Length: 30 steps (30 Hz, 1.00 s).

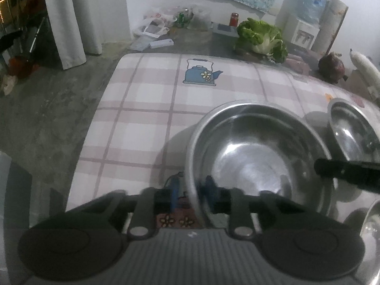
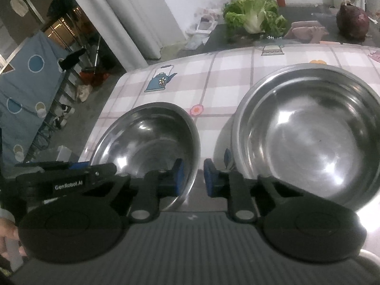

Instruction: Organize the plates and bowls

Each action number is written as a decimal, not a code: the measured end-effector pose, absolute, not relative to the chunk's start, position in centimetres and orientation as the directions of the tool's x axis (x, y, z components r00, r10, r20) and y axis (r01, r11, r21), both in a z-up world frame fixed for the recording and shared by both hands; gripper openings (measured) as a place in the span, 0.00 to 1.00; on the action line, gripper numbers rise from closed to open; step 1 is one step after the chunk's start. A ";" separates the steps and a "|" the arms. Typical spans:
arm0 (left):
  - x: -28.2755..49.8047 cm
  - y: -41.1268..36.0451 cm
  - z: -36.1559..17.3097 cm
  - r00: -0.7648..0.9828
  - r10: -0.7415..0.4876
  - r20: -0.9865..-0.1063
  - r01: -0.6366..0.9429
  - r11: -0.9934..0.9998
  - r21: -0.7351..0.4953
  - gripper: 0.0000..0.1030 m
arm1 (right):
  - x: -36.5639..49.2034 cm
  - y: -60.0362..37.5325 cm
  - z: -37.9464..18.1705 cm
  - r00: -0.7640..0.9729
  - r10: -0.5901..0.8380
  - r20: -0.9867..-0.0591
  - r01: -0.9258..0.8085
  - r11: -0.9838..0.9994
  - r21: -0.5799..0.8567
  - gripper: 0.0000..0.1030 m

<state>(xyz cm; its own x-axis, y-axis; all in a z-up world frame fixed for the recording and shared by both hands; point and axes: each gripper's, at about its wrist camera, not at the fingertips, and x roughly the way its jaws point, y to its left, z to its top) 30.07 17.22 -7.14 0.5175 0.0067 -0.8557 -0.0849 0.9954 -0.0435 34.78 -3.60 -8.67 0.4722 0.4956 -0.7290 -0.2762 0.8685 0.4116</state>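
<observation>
Cabbage, onion behind bowl (nothing blocking).

"GenRobot.AI" on left claw body.

The tablecloth is checked pink and white, with a blue kettle print near its far edge. The steel bowl is shiny silver. The gripper pads are blue on black fingers.

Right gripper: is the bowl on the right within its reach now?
Probably not yet: the right gripper is shut on the left bowl at its rim. Otherwise the way to the right bowl looks clear, with only tablecloth between.
</observation>
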 end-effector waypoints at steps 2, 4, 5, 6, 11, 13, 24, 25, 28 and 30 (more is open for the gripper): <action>30.1 17.1 -7.0 0.518 0.014 -0.855 -0.093 0.995 -0.040 0.17 | 34.8 -3.6 -8.7 0.468 0.502 -0.728 -0.276 0.865 0.419 0.12; 30.0 17.0 -6.9 0.521 0.022 -0.853 -0.096 0.995 -0.032 0.17 | 34.8 -3.4 -8.6 0.471 0.497 -0.729 -0.282 0.868 0.410 0.12; 30.0 16.9 -6.8 0.523 0.025 -0.852 -0.096 0.995 -0.030 0.17 | 34.7 -3.3 -8.5 0.473 0.493 -0.730 -0.282 0.870 0.405 0.12; 30.0 16.9 -6.7 0.525 0.026 -0.850 -0.095 0.995 -0.028 0.17 | 34.7 -3.3 -8.5 0.474 0.493 -0.729 -0.281 0.870 0.405 0.12; 29.6 16.8 -5.9 0.535 0.029 -0.845 -0.092 0.995 -0.024 0.16 | 34.5 -3.5 -8.2 0.473 0.499 -0.726 -0.283 0.866 0.411 0.12; 29.5 16.7 -5.7 0.539 0.034 -0.842 -0.091 0.996 -0.018 0.16 | 34.3 -3.5 -8.0 0.473 0.500 -0.725 -0.287 0.866 0.410 0.12; 28.6 16.1 -3.8 0.563 0.049 -0.825 -0.092 0.996 -0.003 0.16 | 33.6 -4.1 -6.2 0.485 0.515 -0.707 -0.297 0.857 0.421 0.12; 28.6 16.0 -3.6 0.566 0.050 -0.823 -0.092 0.996 -0.002 0.16 | 33.5 -4.3 -6.1 0.487 0.516 -0.705 -0.298 0.856 0.422 0.12; 28.3 15.5 -2.8 0.576 0.051 -0.816 -0.087 0.996 0.001 0.16 | 33.2 -4.7 -5.4 0.495 0.519 -0.697 -0.300 0.855 0.424 0.12; 28.1 15.0 -2.2 0.584 0.053 -0.810 -0.080 0.997 0.008 0.16 | 32.9 -5.1 -4.9 0.502 0.522 -0.690 -0.300 0.853 0.427 0.12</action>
